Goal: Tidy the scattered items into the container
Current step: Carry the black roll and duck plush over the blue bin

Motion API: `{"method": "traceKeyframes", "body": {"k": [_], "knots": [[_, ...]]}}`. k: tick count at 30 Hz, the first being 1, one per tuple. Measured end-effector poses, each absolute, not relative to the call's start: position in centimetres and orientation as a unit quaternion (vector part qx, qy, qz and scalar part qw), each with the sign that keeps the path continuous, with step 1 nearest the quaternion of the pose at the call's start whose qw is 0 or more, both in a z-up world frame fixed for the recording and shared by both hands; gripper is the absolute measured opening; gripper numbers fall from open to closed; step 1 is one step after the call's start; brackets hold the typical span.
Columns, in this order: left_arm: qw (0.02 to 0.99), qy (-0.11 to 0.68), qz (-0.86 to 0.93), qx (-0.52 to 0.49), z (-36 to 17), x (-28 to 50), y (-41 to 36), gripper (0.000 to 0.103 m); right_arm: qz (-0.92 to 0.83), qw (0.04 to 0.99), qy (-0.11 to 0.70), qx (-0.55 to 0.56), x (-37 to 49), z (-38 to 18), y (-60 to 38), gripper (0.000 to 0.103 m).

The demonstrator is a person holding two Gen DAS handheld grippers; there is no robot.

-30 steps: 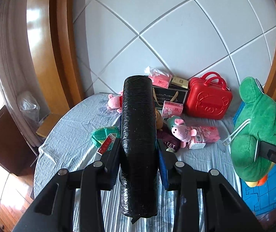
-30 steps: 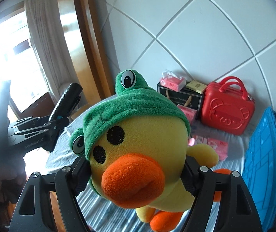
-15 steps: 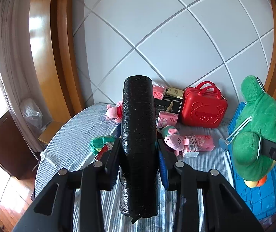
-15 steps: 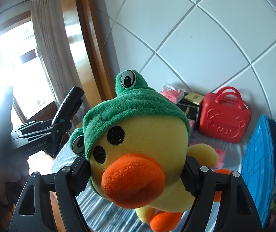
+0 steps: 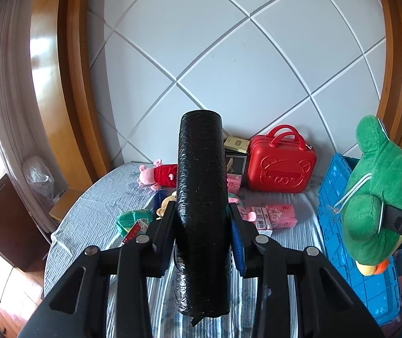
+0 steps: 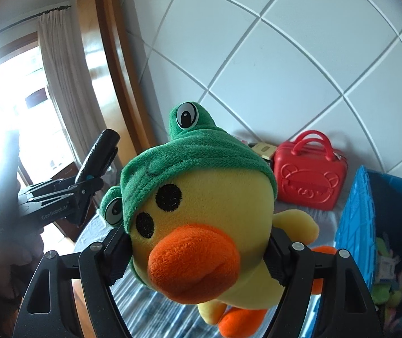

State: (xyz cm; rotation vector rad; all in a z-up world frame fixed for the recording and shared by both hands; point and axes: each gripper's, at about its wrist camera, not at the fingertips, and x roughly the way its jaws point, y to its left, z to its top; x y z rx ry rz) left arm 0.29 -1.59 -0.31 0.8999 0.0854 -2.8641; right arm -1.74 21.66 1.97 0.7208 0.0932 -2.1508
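My left gripper (image 5: 202, 219) is shut on a black wrapped roll (image 5: 202, 211), held upright above the bed. My right gripper (image 6: 198, 245) is shut on a yellow duck plush with a green frog hood (image 6: 201, 197); the plush also shows in the left wrist view (image 5: 378, 197), above the blue crate. The blue crate (image 5: 350, 225) stands at the right; in the right wrist view (image 6: 361, 219) several small items lie inside it. The left gripper with its roll (image 6: 96, 157) appears at the left of the right wrist view.
On the striped bed sheet (image 5: 93, 214) lie a pink pig plush (image 5: 158, 174), a green packet (image 5: 133, 219) and pink tissue packs (image 5: 279, 214). A red bear case (image 5: 281, 166) and a black box (image 5: 236, 163) stand against the white tiled wall. A dark cabinet (image 5: 6, 225) is at the left.
Both grippers have risen and tilted up with their loads. The bed items sit lower in view, and the blue crate's inside now shows at the right.
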Motion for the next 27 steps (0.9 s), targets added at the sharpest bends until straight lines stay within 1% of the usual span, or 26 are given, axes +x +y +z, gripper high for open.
{"method": "traceKeyframes", "body": {"k": [27], "knots": [[-0.032, -0.030, -0.954, 0.296, 0.4, -4.7, 12.6, 0.034, -0.900, 0.326, -0.010, 0.289, -6.1, 2.0, 34.5, 0.079]]}}
